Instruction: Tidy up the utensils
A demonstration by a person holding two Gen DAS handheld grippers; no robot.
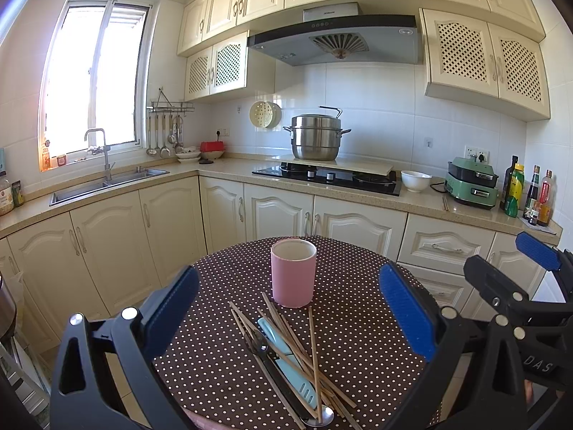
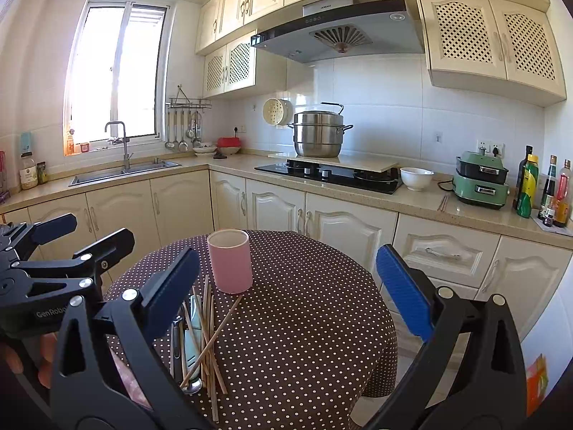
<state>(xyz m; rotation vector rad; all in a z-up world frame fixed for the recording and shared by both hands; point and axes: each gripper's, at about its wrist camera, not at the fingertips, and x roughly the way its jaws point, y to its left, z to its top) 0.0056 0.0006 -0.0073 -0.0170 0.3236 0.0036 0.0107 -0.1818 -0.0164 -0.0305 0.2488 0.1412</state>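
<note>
A pink cylindrical holder (image 1: 293,272) stands upright and looks empty on a round table with a brown polka-dot cloth (image 1: 358,340). In front of it lies a loose pile of wooden chopsticks (image 1: 313,351), a light blue utensil (image 1: 286,354), a black-handled one (image 1: 272,369) and a metal spoon (image 1: 322,415). My left gripper (image 1: 290,311) is open above the pile, holding nothing. In the right wrist view the holder (image 2: 230,261) and pile (image 2: 204,340) sit to the left. My right gripper (image 2: 288,294) is open and empty over bare cloth (image 2: 304,322), to the right of the pile.
Behind the table runs an L-shaped kitchen counter (image 1: 229,168) with cream cabinets, a sink (image 1: 107,182), a hob with a steel pot (image 1: 317,138), a white bowl (image 1: 415,180), a green appliance (image 1: 472,186) and bottles (image 1: 530,197). The right gripper shows at the right edge of the left wrist view (image 1: 515,268).
</note>
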